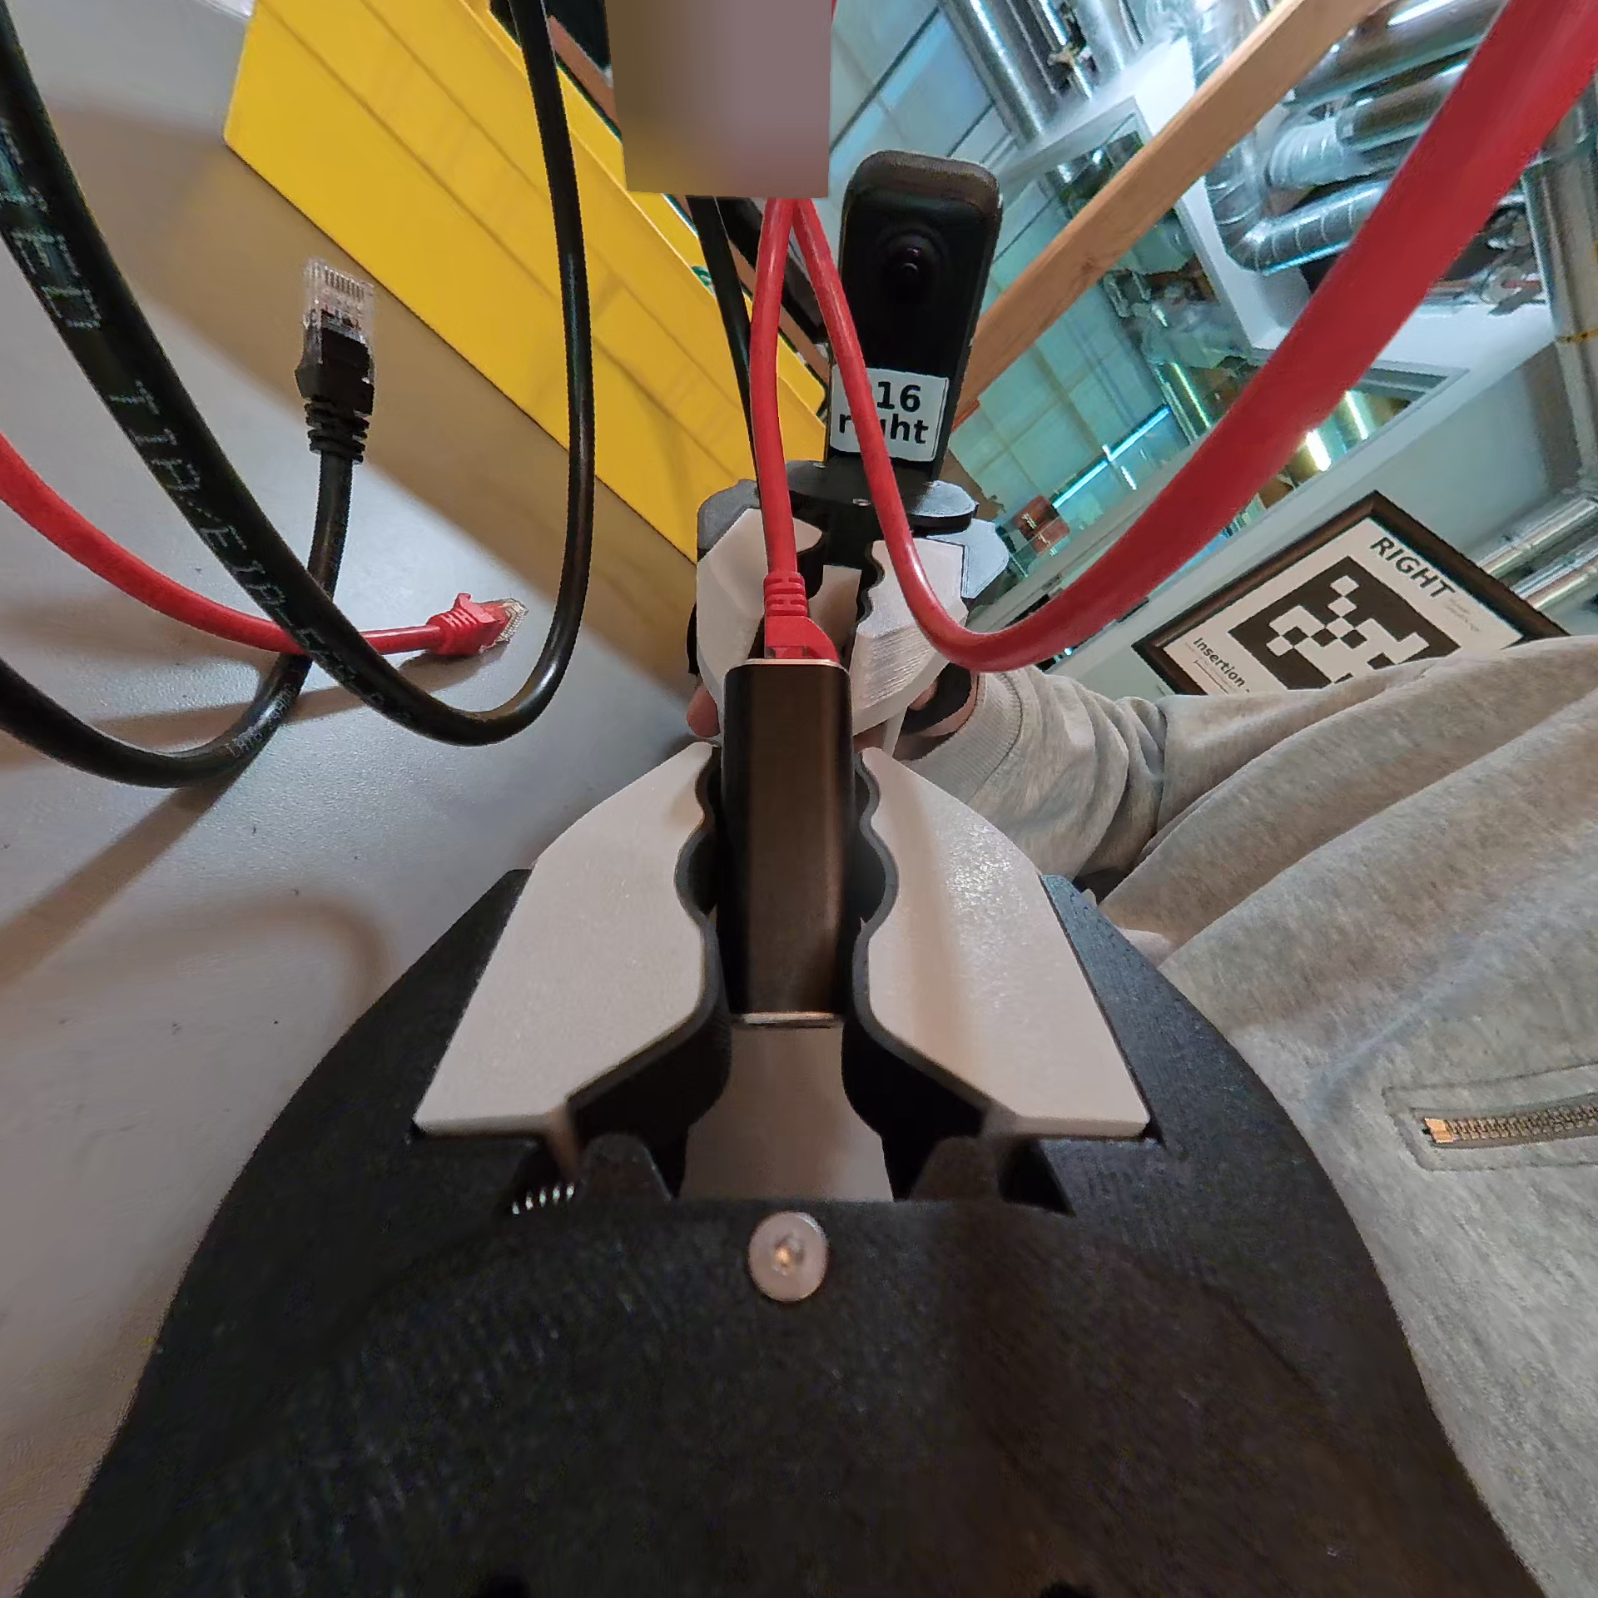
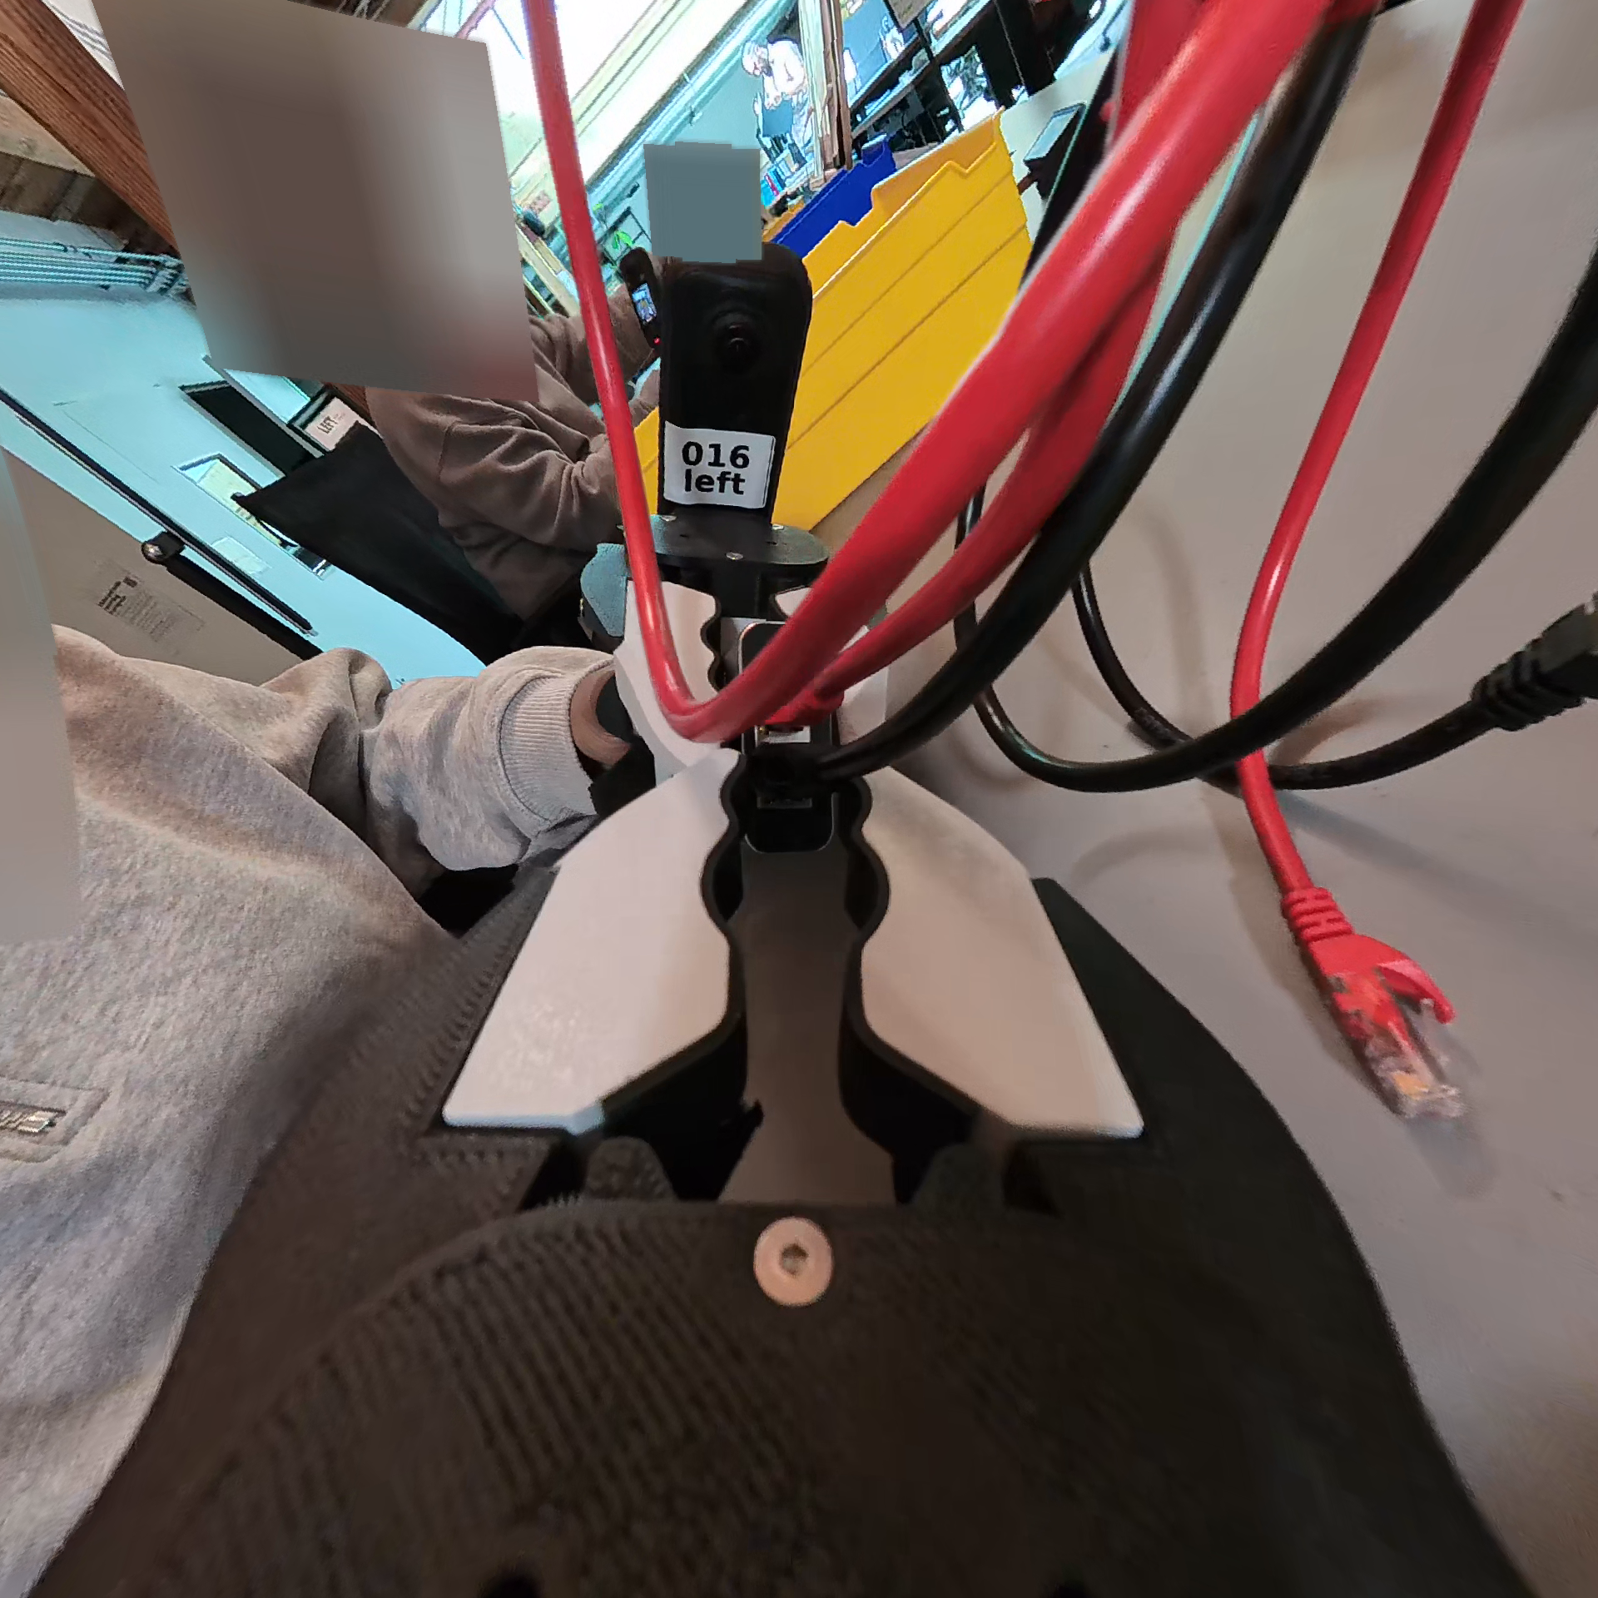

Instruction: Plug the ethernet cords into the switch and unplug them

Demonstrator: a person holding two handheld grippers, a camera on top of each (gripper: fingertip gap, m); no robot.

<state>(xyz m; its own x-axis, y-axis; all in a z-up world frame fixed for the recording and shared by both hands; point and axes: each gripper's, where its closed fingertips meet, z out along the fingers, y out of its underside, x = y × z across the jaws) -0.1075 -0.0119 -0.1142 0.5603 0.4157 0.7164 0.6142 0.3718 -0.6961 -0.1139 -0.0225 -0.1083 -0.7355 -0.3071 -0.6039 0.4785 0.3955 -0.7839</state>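
My left gripper (image 1: 791,761) is shut on the slim black switch (image 1: 783,865) and holds it above the grey table (image 1: 173,908). A red ethernet plug (image 1: 791,636) sits in the switch's far end. My right gripper (image 2: 791,778) faces it and is shut on a black ethernet plug (image 2: 787,783) at the switch's port face (image 2: 783,830), just below the red plug (image 2: 804,709). The black cord (image 2: 1038,692) runs off to the right. The black plug is hidden behind the red one in the left wrist view, where the right gripper (image 1: 834,605) shows.
A loose black plug (image 1: 335,363) and a loose red plug (image 1: 480,623) lie on the table, among looping red and black cords. A yellow bin (image 1: 432,216) stands behind them. A framed marker board (image 1: 1349,623) and a grey sleeve (image 1: 1081,778) are on the right.
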